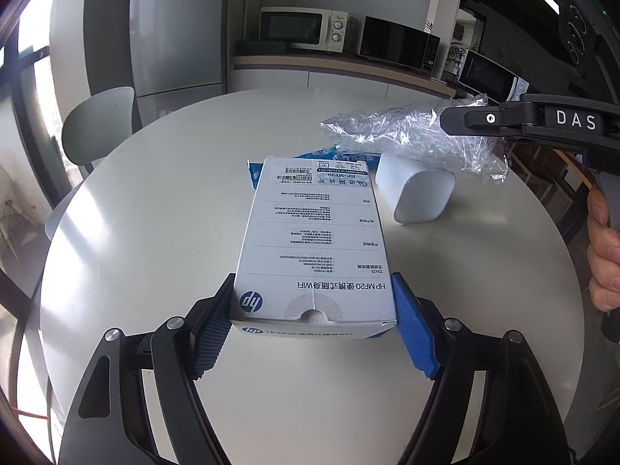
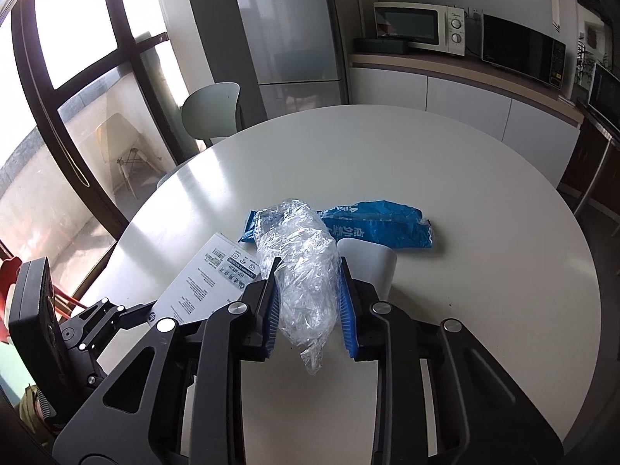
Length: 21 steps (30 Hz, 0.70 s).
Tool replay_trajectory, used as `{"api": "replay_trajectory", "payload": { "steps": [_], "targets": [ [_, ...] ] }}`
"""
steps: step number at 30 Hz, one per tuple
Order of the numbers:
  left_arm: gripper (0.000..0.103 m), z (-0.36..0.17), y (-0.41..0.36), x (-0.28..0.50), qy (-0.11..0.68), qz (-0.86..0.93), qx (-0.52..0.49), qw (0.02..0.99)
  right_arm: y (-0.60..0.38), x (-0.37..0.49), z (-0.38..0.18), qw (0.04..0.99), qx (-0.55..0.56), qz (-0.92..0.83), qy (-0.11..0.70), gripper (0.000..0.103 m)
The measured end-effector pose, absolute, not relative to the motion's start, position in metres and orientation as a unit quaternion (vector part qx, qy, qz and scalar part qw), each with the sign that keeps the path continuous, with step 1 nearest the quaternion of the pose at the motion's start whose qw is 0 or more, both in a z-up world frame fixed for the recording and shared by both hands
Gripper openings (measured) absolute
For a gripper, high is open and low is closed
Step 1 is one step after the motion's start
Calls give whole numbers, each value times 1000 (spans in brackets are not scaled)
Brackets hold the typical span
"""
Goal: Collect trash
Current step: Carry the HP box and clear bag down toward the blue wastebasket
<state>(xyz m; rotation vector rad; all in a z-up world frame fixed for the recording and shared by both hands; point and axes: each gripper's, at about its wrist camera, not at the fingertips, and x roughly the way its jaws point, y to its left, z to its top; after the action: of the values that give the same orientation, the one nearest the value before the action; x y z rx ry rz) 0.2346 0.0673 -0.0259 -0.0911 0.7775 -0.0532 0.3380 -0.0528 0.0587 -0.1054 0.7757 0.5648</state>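
Note:
My left gripper (image 1: 314, 306) is shut on a white and blue HP box (image 1: 310, 240), held by its near end above the round white table (image 1: 155, 213). The box also shows in the right wrist view (image 2: 201, 283). My right gripper (image 2: 308, 283) is shut on a crumpled clear plastic wrap (image 2: 306, 271), which hangs above the table; in the left wrist view the wrap (image 1: 407, 135) is at the right. A blue plastic bag (image 2: 379, 224) lies flat on the table beyond both grippers. A white container (image 1: 418, 193) lies on its side next to it.
A grey chair (image 2: 211, 110) stands at the table's far left edge. Behind it are a fridge (image 2: 290, 31) and a counter with microwaves (image 2: 422, 27). A large window (image 2: 58, 116) is at the left.

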Motion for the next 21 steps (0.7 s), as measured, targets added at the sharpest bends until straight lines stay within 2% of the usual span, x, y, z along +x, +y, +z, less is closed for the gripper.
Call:
{"api": "replay_trajectory", "payload": {
  "steps": [13, 21],
  "targets": [
    [75, -18, 61, 153, 355, 3, -70, 932, -106, 250, 64, 905, -38, 264, 330, 25],
    [75, -12, 43, 111, 343, 9, -49, 938, -136, 193, 61, 916, -35, 255, 308, 25]
  ]
}}
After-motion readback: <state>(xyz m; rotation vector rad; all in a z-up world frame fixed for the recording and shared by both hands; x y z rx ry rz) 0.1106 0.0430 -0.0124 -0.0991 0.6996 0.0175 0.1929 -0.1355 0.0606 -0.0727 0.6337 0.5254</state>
